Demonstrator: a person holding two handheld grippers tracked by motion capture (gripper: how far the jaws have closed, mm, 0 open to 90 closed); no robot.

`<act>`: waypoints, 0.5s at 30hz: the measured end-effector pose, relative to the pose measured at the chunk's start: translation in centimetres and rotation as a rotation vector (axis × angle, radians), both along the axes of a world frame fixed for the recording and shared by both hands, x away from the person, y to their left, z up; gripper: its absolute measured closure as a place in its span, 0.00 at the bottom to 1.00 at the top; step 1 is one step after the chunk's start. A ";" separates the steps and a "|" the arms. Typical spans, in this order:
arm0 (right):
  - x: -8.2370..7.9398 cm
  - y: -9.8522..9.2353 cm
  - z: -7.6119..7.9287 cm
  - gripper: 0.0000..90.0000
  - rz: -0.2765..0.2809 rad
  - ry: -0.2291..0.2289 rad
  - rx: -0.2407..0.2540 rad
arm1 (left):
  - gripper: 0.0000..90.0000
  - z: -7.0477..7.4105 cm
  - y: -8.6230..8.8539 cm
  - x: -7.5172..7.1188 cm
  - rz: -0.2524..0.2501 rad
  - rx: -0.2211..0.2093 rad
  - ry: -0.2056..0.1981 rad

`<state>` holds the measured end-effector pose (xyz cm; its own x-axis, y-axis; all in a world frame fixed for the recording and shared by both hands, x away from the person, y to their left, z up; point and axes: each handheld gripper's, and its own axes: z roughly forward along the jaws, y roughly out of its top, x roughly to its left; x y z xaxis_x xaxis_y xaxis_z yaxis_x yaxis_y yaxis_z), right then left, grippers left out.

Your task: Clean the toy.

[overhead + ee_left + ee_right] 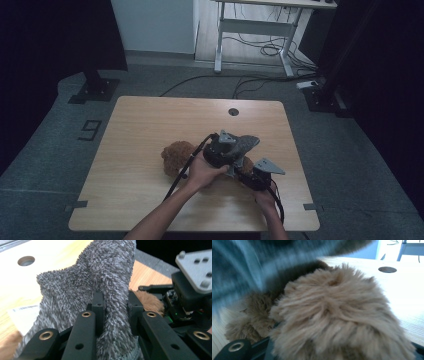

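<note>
Seen from above, a person's two forearms reach in from the bottom edge over a light wooden bench (140, 150), each hand holding a black claw.

Left claw (113, 306): its two jaws are clamped on a fold of grey fuzzy cloth (100, 277), which rises between them and spreads up and to the left. In the high view the left claw (222, 150) sits near the middle of the bench, with the grey fuzzy cloth (247, 142) hanging at its far side. A white label (23, 315) lies flat on the bench to the left of the cloth.

Right claw (252, 175): it is just beside the left one, toward the person. A brown plush toy (337, 312) covers its jaws, so I cannot tell whether they are pressing on it.

The brown plush toy (176, 156) lies on the bench under and left of both claws, its rounded end sticking out to the left. A round cable hole (233, 111) is near the bench's far edge.
</note>
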<state>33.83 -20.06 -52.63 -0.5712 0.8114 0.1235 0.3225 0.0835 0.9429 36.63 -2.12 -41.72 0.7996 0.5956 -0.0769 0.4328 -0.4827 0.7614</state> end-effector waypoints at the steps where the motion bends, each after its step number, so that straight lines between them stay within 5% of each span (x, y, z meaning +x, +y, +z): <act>1: 0.0 0.0 0.0 0.61 0.000 0.000 0.000 | 0.82 0.0 0.0 0.0 0.000 0.000 0.000; 6: 0.0 0.0 -0.1 0.61 0.000 0.002 -0.014 | 0.82 -2.2 -0.5 0.1 0.002 0.044 0.032; 15: 0.0 -0.1 -0.1 0.61 0.008 0.000 -0.009 | 0.83 -2.1 1.9 0.1 0.051 0.051 0.021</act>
<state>33.85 -20.12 -52.76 -0.5780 0.8077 0.1162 0.3214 0.0945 0.9422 36.68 -0.21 -43.79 0.7668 0.6388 -0.0622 0.4735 -0.4977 0.7267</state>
